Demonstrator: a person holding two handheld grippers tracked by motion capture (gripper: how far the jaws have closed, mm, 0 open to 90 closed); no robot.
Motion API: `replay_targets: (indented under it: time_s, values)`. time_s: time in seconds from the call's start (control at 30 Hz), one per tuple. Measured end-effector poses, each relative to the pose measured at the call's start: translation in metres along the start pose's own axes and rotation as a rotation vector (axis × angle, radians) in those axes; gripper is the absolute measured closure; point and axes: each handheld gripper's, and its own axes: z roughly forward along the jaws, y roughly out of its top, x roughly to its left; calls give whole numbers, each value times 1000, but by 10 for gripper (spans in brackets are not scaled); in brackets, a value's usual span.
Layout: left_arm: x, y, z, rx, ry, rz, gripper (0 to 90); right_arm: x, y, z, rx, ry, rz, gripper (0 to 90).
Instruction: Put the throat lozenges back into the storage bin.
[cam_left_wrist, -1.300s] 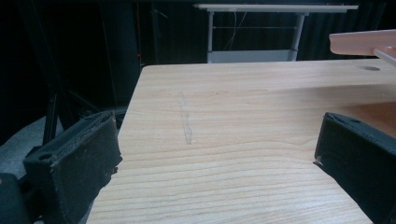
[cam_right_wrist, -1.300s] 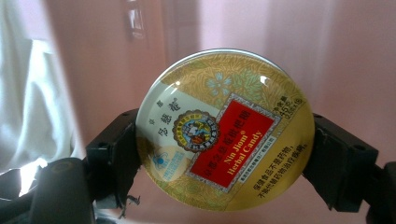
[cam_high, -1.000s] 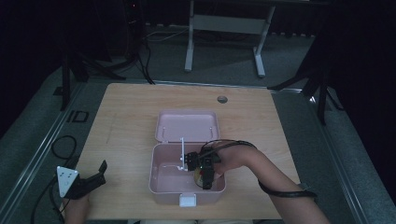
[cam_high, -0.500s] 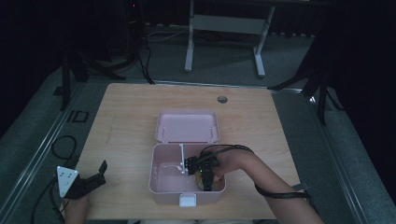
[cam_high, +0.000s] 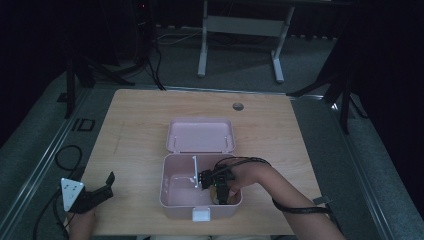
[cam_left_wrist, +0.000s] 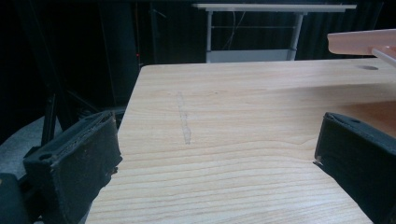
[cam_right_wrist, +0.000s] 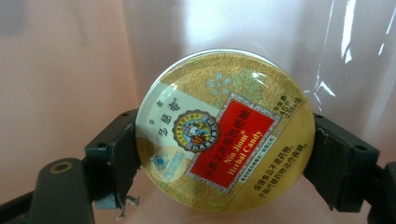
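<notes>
A round gold candy tin (cam_right_wrist: 224, 130) with a red label sits clamped between the jaws of my right gripper (cam_right_wrist: 224, 149), which is shut on its rim. That right gripper (cam_high: 220, 192) reaches down into the right part of an open pink box (cam_high: 164, 187), with pink walls close behind the tin. The box's lid (cam_high: 200, 135) lies flat behind it. A thin clear divider (cam_high: 194, 170) stands inside the box, left of the gripper. My left gripper (cam_high: 102, 187) rests near the table's front left corner, open, its jaws (cam_left_wrist: 219, 154) wide apart over bare wood.
The wooden table (cam_high: 135, 120) has a small round cable hole (cam_high: 238, 106) at the back. A white latch (cam_high: 202, 215) sticks out from the box's front. A desk frame (cam_high: 240, 30) stands on the floor beyond the table. Cables (cam_high: 65, 155) lie on the floor at left.
My right gripper has moved with the tin toward the near side and lower into the box. The left gripper has stayed put.
</notes>
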Motion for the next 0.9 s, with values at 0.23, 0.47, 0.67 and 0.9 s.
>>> replay_targets:
  time_s: [0.23, 0.47, 0.67, 0.9]
  values:
    - [0, 0, 0, -1, 0, 0, 5, 0, 0, -3, 2, 6, 13, 171]
    - [0, 0, 0, 0, 2, 1, 5, 4, -4, -28, -52, -47, 3, 161]
    - [0, 0, 0, 0, 0, 0, 5, 9, -16, -62, -145, -89, 6, 161]
    - [1, 0, -1, -10, 0, -5, 5, 14, -45, -95, -241, -163, 40, 134]
